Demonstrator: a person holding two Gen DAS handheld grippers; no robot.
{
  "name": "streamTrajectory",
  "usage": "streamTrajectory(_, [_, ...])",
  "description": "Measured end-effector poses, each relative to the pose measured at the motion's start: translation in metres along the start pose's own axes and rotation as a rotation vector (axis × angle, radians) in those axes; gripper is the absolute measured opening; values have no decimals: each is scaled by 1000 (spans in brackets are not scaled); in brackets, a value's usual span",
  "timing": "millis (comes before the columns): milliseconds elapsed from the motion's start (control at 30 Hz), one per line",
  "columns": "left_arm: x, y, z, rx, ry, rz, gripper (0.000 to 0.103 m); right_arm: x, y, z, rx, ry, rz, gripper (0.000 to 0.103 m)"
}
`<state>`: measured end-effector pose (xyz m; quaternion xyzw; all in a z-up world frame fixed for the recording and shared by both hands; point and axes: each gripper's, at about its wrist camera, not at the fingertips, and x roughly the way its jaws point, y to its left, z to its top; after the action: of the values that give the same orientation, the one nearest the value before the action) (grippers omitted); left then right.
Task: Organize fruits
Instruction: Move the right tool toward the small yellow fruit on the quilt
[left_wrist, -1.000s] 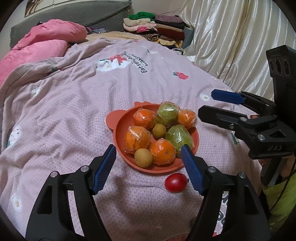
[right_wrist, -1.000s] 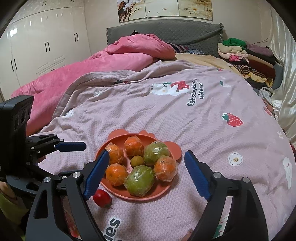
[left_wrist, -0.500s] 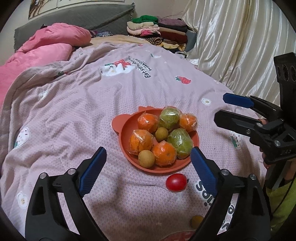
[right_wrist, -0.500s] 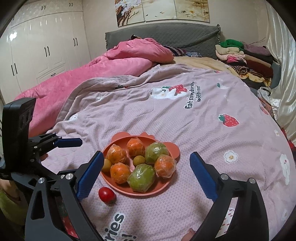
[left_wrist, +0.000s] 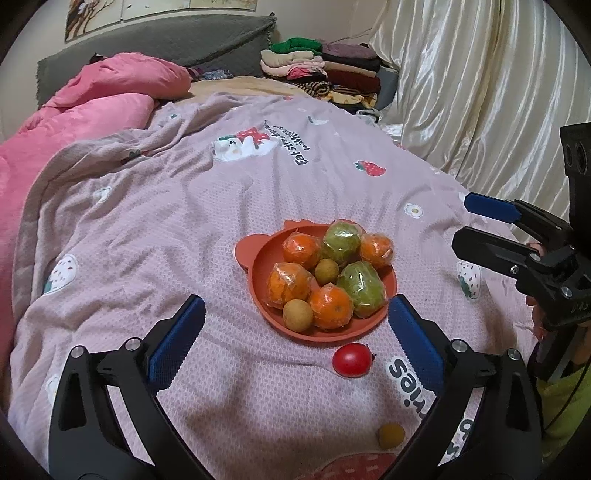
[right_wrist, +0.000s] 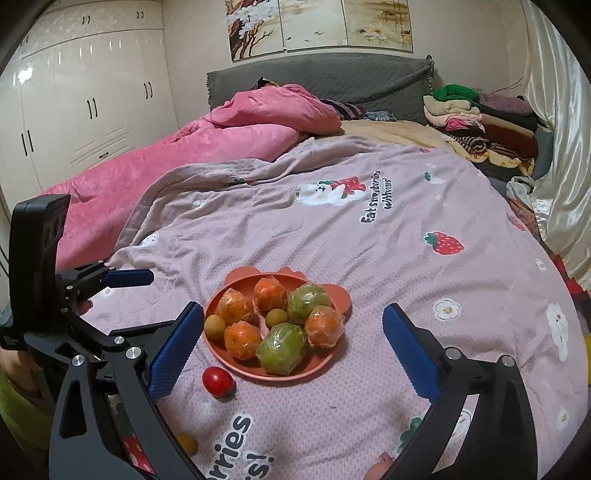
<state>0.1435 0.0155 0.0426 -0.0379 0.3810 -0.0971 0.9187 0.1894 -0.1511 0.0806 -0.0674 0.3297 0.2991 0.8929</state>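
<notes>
you've pulled both tongs back, left (left_wrist: 295, 325) and right (right_wrist: 293, 332), wide open and empty; a small yellow fruit (left_wrist: 390, 435) now shows near the tomato (left_wrist: 351, 359).

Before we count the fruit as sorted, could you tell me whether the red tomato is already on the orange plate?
No, the red tomato lies on the blanket just outside the orange plate rim.

My tongs (left_wrist: 295, 325): matt black plastic, ribbed blue pads (left_wrist: 177, 343). Bedspread (left_wrist: 184, 229): waffle-textured cloth. Plate (left_wrist: 258, 266): matt. Oranges (left_wrist: 288, 284): glossy film wrap.
</notes>
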Motion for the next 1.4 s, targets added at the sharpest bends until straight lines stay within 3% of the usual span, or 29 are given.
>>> streamTrajectory(933, [-17, -10, -10, 22, -5, 10, 93, -29, 17, -30, -6, 10, 24, 98])
streamTrajectory(1400, [-17, -10, -27, 12, 25, 4, 93, -30, 33, -68, -20, 70, 51, 98])
